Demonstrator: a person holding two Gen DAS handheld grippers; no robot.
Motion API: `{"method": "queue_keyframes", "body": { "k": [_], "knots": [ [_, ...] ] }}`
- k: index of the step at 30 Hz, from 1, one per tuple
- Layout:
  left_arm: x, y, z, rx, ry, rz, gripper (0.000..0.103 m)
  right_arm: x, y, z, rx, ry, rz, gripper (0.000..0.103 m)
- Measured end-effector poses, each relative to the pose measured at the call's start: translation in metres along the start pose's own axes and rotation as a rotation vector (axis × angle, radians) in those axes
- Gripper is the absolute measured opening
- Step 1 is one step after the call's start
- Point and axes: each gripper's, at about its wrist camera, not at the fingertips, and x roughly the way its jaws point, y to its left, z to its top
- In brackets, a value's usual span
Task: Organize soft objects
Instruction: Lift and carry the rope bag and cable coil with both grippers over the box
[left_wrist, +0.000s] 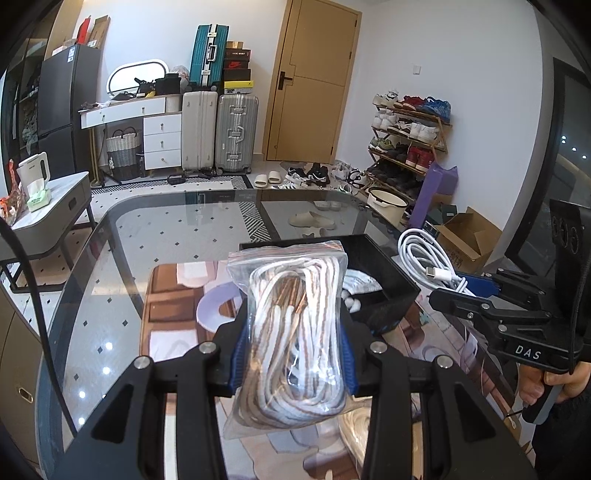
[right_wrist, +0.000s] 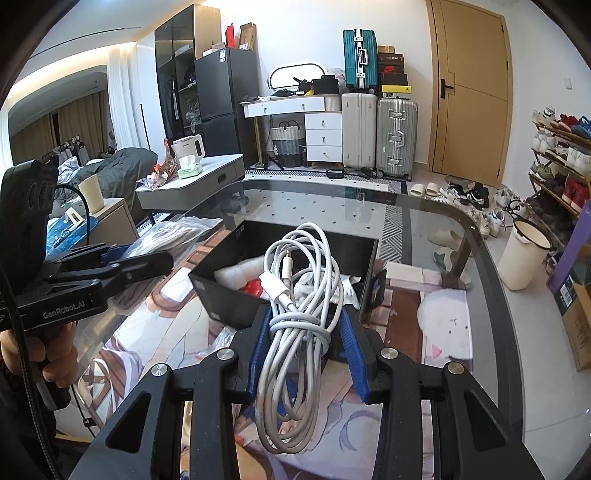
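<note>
My left gripper (left_wrist: 293, 354) is shut on a clear zip bag of white and brown laces (left_wrist: 295, 332), held above the glass table just in front of the black box (left_wrist: 384, 258). My right gripper (right_wrist: 304, 343) is shut on a coiled white charging cable (right_wrist: 299, 295), held over the near edge of the black box (right_wrist: 221, 299). The box holds white soft items and something red (right_wrist: 253, 286). The right gripper with the cable (left_wrist: 432, 258) shows at the right of the left wrist view; the left gripper (right_wrist: 110, 264) shows at the left of the right wrist view.
A printed mat (right_wrist: 447, 332) lies on the round glass table (left_wrist: 122, 236). A grey side table (right_wrist: 207, 181) stands to the left. Suitcases (left_wrist: 218, 129), a door and a shoe rack (left_wrist: 406, 140) line the far wall. A cardboard box (left_wrist: 465, 236) and a white bucket (right_wrist: 524, 258) sit on the floor.
</note>
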Motion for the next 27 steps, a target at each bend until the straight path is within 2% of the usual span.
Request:
{"method": "queue_keyframes", "body": {
  "k": [7, 27],
  "knots": [
    [0.019, 0.000, 0.016, 0.012, 0.025, -0.009, 0.039, 0.013, -0.006, 0.015, -0.019, 0.028, -0.009, 0.038],
    [0.070, -0.003, 0.032, 0.009, 0.105, -0.013, 0.039, 0.066, -0.017, 0.047, -0.040, 0.109, -0.017, 0.038]
  ]
}}
